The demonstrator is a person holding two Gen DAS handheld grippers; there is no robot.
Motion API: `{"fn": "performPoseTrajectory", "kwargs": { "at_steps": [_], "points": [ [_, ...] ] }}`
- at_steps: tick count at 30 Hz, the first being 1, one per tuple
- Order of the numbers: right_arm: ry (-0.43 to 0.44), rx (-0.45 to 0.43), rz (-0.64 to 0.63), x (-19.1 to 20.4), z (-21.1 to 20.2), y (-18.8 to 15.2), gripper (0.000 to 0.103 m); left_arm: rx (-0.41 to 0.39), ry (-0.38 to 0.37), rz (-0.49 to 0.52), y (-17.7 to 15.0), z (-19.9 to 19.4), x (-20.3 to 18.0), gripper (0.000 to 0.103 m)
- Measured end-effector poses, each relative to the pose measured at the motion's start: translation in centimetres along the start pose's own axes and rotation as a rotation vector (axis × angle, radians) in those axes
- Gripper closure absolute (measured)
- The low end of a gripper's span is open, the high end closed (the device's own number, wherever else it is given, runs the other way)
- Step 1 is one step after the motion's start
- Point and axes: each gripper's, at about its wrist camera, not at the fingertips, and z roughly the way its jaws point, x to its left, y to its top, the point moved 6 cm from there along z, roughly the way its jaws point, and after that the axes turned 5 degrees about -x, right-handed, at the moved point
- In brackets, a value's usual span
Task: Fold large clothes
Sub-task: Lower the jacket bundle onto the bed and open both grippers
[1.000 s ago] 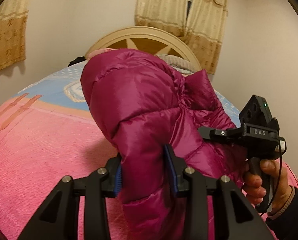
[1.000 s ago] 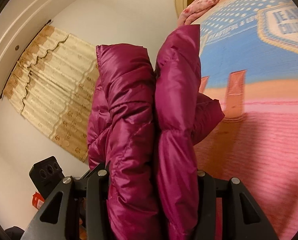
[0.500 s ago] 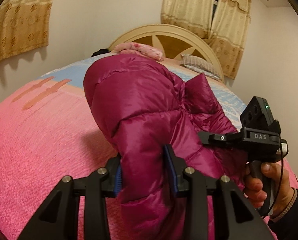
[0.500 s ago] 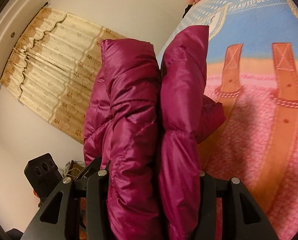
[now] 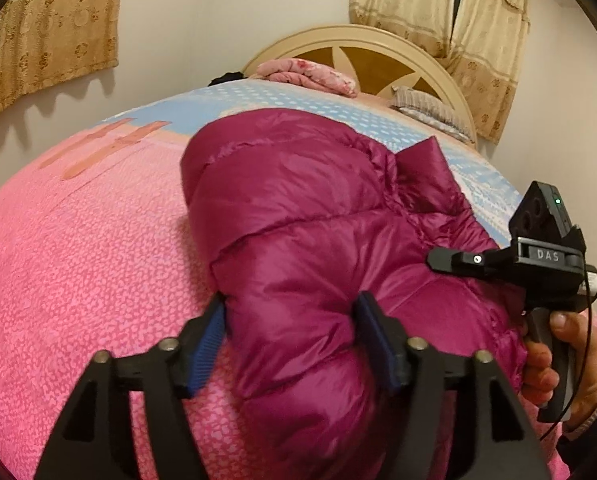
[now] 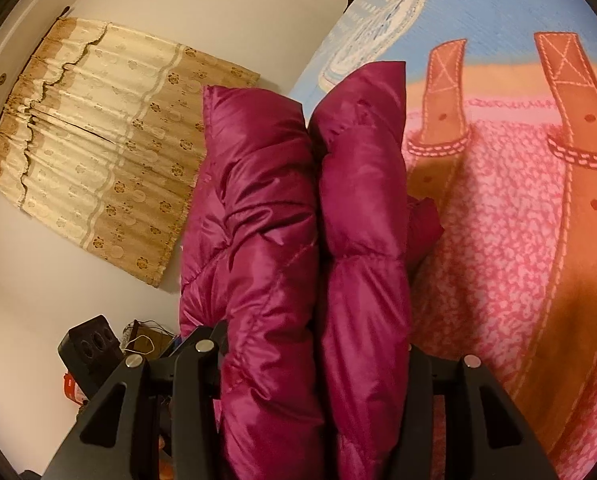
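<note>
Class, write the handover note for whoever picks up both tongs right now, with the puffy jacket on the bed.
Left tongs: opening, jacket bulging between the fingers; left pad looks clear of it.
Right tongs: shut on two bunched layers of the jacket.
Jacket: doubled over, lying on the pink bedspread; the end in the right tongs is held up.
Done: jacket folded and laid down on the left side.
Left: let go on the right, draw both tongs back, flatten the fold.

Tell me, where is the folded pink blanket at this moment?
In the left wrist view, the folded pink blanket lies at the far end of the bed, against the headboard, left of the striped pillow.
</note>
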Motion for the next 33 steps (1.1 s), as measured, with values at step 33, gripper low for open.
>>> {"fn": "performPoseTrajectory", "kwargs": {
  "at_steps": [33],
  "points": [
    [-0.379,-0.459,-0.356,12.8,-19.2,-4.6,0.014,-0.357,0.022,0.109,6.6,-15.5,-5.9,0.001]
  ]
}}
